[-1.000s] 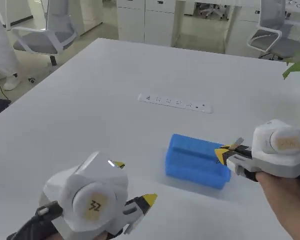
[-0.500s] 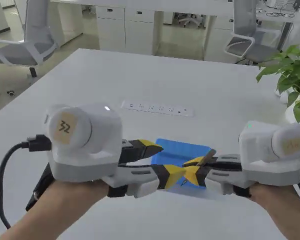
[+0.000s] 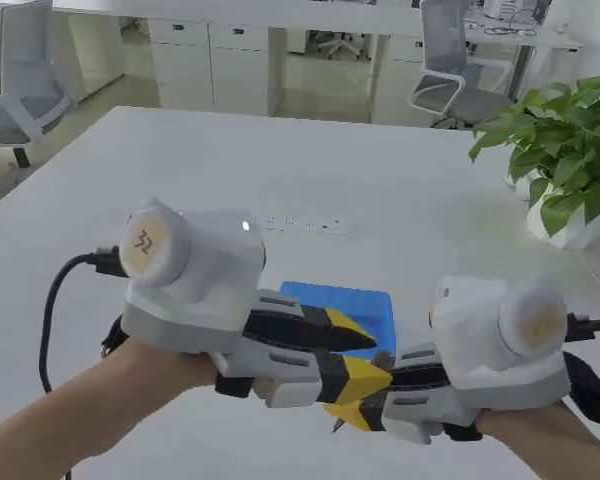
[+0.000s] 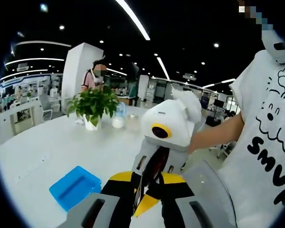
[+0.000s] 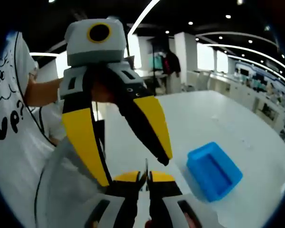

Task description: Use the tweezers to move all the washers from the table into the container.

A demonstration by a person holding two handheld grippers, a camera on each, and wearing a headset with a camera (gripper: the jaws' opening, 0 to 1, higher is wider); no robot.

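Right gripper view: right gripper [image 5: 145, 178] clamped on thin metal tweezers [image 5: 146, 166], long axis aimed into wide-spread, empty jaws of left gripper [image 5: 134, 172] opposite; blue rectangular plastic container [image 5: 213, 172] on white worktop [image 5: 218, 118], just far of their meeting point.

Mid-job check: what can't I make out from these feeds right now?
Blue container: contents too small to tell in the right gripper view; in the head view the left hand-held gripper covers its near side.
Table nearest the person: in the head view both grippers hide it, so washers there cannot be judged.
Tweezers: a thin sliver between the right hand-held gripper's jaws in its own view; tips hidden.
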